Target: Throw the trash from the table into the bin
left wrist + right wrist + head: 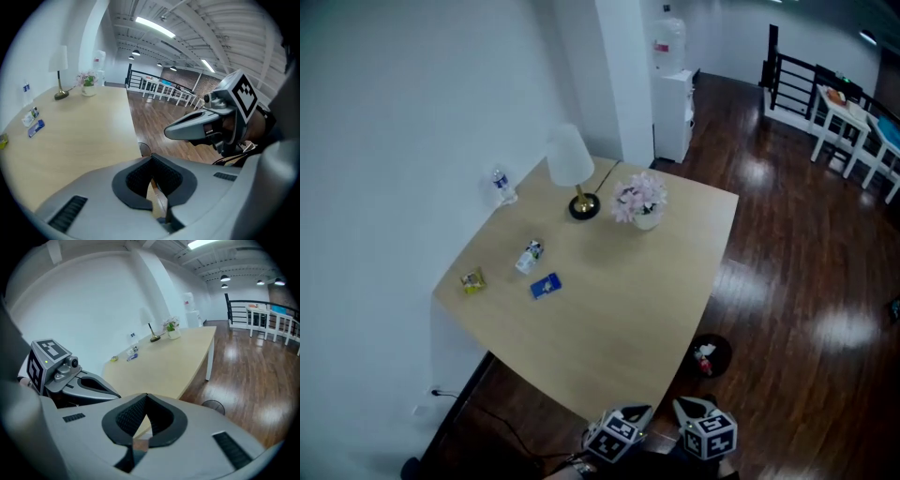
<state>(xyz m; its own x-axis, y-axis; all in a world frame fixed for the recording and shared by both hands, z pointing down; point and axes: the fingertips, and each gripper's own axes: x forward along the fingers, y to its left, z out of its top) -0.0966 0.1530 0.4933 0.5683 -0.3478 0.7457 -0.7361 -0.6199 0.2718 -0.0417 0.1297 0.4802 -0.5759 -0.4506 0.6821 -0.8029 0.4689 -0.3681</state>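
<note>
The near and middle surface (pixel 619 309) lies open for a pass. At its far end the lamp (pixel 571 167) and flower vase (pixel 641 202) stand close together, and the wall (pixel 394 141) closes off the left edge.

A white wall (pixel 384 112) ran along the left edge of the tabletop (pixel 619 309); glossy dark wood floor (pixel 787 272), a water dispenser (pixel 672 112), black railing (pixel 789 80) and strip lights (pixel 154 26) lay beyond.
</note>
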